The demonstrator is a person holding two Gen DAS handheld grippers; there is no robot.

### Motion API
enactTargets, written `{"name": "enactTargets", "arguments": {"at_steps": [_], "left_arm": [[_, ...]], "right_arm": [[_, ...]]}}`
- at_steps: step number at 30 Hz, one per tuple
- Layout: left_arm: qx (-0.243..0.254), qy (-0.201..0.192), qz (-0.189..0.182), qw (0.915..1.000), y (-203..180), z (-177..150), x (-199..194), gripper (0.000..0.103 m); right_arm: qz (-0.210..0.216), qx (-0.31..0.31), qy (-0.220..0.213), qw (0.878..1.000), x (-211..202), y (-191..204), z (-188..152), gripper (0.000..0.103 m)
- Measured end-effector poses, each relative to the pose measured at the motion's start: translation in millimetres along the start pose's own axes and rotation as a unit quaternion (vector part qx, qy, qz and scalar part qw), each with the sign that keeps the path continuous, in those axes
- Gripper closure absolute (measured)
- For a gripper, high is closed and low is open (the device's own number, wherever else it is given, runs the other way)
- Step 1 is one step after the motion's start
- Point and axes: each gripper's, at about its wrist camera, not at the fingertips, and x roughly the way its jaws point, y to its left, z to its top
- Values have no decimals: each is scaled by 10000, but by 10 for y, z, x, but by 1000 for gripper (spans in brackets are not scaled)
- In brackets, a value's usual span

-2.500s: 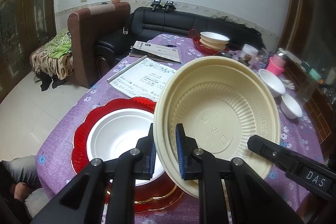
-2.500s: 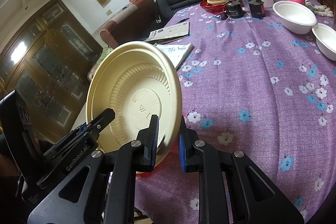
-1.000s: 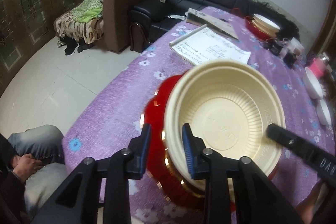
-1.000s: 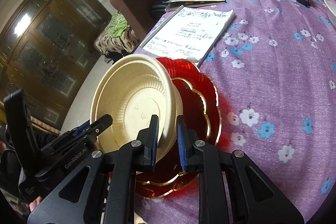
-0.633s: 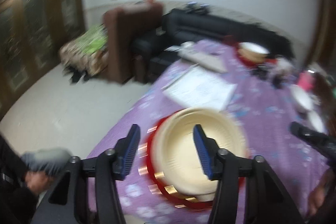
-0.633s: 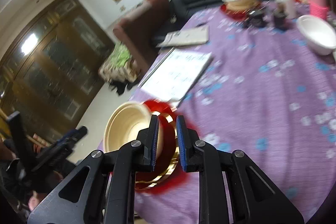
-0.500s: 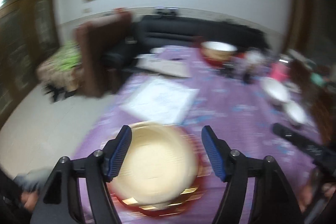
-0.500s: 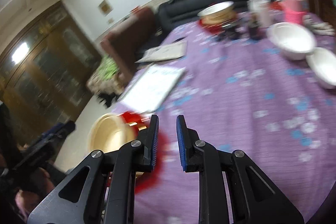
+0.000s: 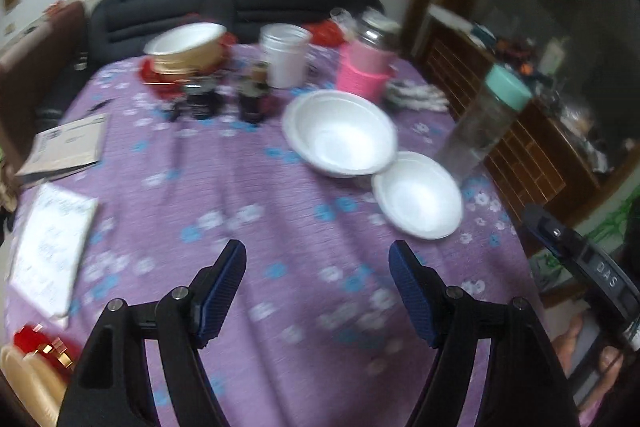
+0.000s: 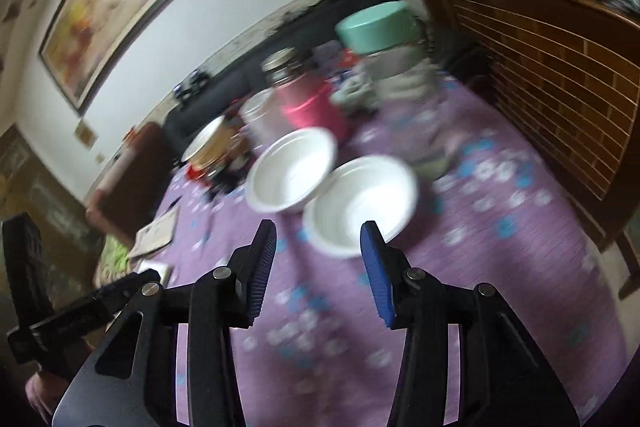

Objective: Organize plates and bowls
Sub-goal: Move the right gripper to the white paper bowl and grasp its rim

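Two white bowls stood on the purple-clothed bench [image 9: 248,195]: the large bowl [image 9: 340,133] farther off and the small bowl [image 9: 418,193] nearer, rims touching or overlapping in both views. A third stack, a white bowl in a tan bowl on a red plate [image 9: 186,47], sat at the far edge, well apart; a tan bowl on a red plate [image 9: 28,367] showed at the near left corner of the left view. The right claw [image 10: 320,267] was released, jaws spread wide, empty, hovering above the cloth just short of the small bowl [image 10: 362,201], with the large bowl [image 10: 290,171] beyond. The left claw [image 9: 318,287] was likewise released and empty, farther back from both bowls. Judged step: approach to the small bowl for stacking. Both views were motion-blurred, so fine contact could not be confirmed. Risks noted: the bowls looked light and thin-walled, so a hard pinch on the rim could crush or flip one; because the rims met, lifting the small bowl could drag or tip the large one; the teal-lidded jar [image 9: 486,119] stood just beside both bowls, and the pink jar [image 9: 366,67] near, so a wide swing could topple either; the loose cloth could snag a low jaw.
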Motion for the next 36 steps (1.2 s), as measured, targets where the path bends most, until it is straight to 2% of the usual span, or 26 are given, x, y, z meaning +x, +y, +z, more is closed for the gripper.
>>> {"name": "enactTargets", "arguments": {"at_steps": [3, 6, 9, 19, 25, 30, 31, 33, 34, 35, 36], "left_arm": [[20, 237, 61, 9997, -232, 131, 388, 29], [-24, 552, 94, 9984, -340, 186, 708, 29], [-132, 668, 115, 9976, -381, 231, 925, 29], [-296, 980, -103, 9947, -504, 297, 1305, 29], [-345, 1091, -113, 9934, -505, 252, 1438, 29], [-316, 1124, -116, 9931, -533, 251, 1534, 32], [-307, 1118, -114, 9932, -536, 244, 1546, 36], [-273, 1180, -144, 9925, -546, 229, 1583, 54], [-270, 1227, -190, 9919, -544, 215, 1602, 59], [-266, 1259, -219, 9914, -545, 206, 1621, 70], [-250, 1271, -220, 9913, -547, 201, 1627, 77]], "right_arm": [[-154, 285, 229, 9992, 272, -208, 139, 59], [-201, 548, 532, 9969, 576, -362, 183, 59], [-256, 646, 659, 9954, 814, -438, 170, 59], [-60, 939, 814, 9922, 1129, -633, 111, 59], [30, 1055, 933, 9900, 1271, -665, 65, 60], [12, 1092, 861, 9903, 1290, -690, 32, 60], [8, 1057, 841, 9908, 1291, -686, 31, 60], [18, 1040, 847, 9910, 1325, -687, 30, 60], [15, 1042, 862, 9908, 1342, -692, 17, 65], [-6, 1020, 893, 9908, 1364, -681, 17, 69], [-55, 977, 928, 9909, 1383, -675, 7, 79]]}}
